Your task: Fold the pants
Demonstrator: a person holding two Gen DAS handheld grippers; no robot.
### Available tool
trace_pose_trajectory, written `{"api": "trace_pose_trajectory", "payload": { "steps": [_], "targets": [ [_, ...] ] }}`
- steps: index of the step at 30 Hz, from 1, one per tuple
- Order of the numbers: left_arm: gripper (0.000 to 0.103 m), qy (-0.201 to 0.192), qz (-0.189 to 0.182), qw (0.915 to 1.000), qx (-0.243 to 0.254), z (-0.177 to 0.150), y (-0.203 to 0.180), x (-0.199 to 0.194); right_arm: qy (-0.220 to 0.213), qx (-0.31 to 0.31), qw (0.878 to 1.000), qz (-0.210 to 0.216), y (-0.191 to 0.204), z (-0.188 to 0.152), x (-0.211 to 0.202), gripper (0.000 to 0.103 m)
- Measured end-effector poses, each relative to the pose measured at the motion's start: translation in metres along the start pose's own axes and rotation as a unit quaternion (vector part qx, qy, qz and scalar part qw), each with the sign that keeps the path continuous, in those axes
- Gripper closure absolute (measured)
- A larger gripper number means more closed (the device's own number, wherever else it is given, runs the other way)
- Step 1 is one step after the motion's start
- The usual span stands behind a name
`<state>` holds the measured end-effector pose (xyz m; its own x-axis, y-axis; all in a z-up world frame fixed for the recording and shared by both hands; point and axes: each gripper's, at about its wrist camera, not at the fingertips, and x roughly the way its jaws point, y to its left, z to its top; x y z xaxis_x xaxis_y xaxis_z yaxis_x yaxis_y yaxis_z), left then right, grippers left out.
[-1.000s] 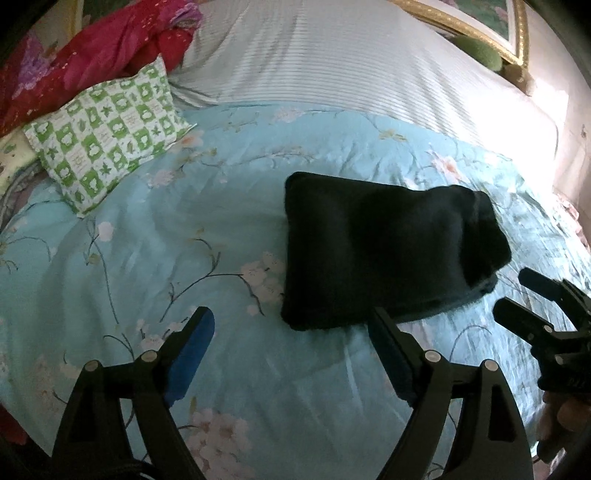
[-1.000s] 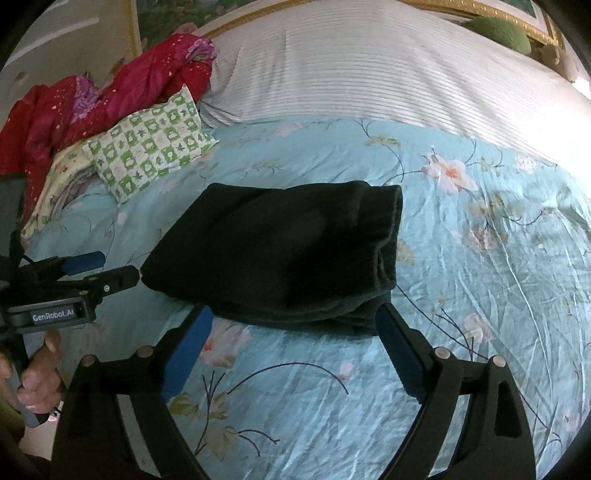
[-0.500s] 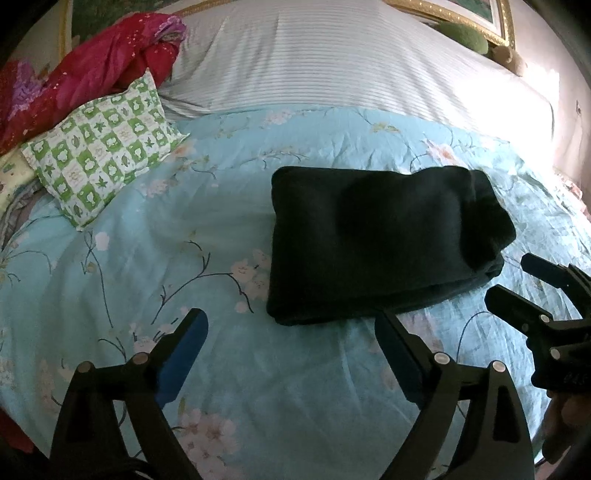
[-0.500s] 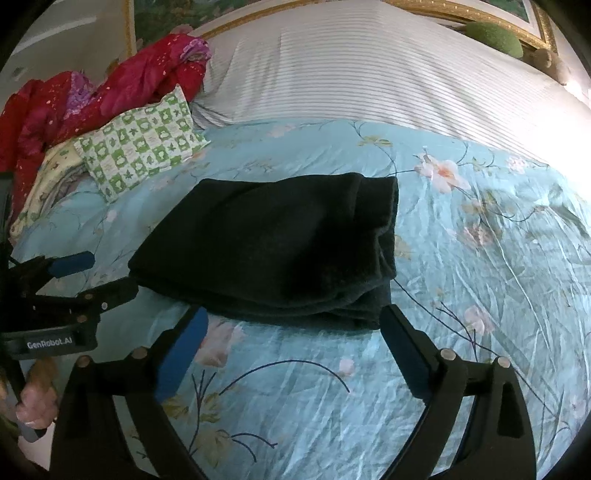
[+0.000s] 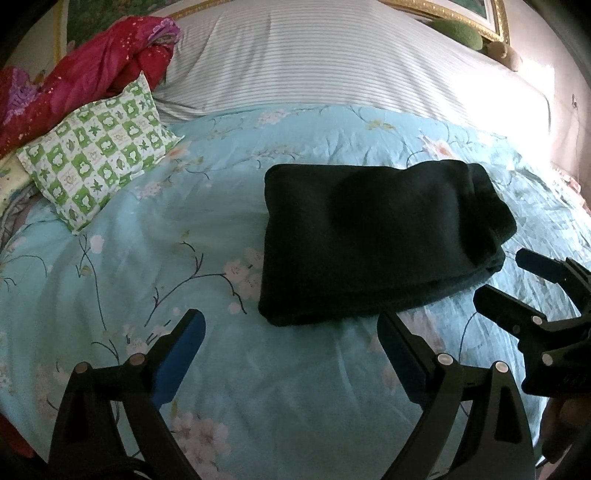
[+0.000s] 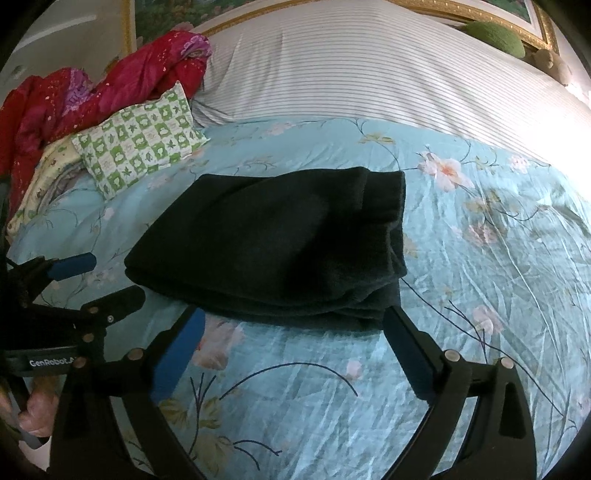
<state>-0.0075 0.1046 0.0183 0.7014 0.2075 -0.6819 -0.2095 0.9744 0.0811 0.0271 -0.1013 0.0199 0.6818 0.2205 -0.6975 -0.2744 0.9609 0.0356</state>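
The black pants (image 5: 376, 236) lie folded into a thick rectangle on the light blue flowered bed cover (image 5: 147, 229). They also show in the right wrist view (image 6: 273, 243). My left gripper (image 5: 290, 328) is open and empty, just short of the pants' near left corner. My right gripper (image 6: 293, 325) is open and empty, its jaws at the pants' near edge without holding it. Each gripper shows in the other's view: the right one (image 5: 498, 280) at the right edge, the left one (image 6: 107, 280) at the left edge.
A green and white checked pillow (image 5: 96, 155) lies at the far left, with red bedding (image 5: 92, 77) heaped behind it. A striped white sheet (image 5: 332, 66) covers the far part of the bed. A gold picture frame (image 5: 476, 18) stands behind it.
Both grippers have drawn back a little from the folded pants and stayed open. The pants have not moved.
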Motion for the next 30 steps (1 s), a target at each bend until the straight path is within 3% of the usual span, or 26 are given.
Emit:
{"api": "trace_pose_trajectory", "payload": {
  "steps": [30],
  "targets": [
    [0.008, -0.002, 0.004, 1.0, -0.003, 0.0032, 0.001, -0.0034, -0.003, -0.009, 1.0, -0.001, 0.0058, 0.0012, 0.0, 0.004]
  ]
}}
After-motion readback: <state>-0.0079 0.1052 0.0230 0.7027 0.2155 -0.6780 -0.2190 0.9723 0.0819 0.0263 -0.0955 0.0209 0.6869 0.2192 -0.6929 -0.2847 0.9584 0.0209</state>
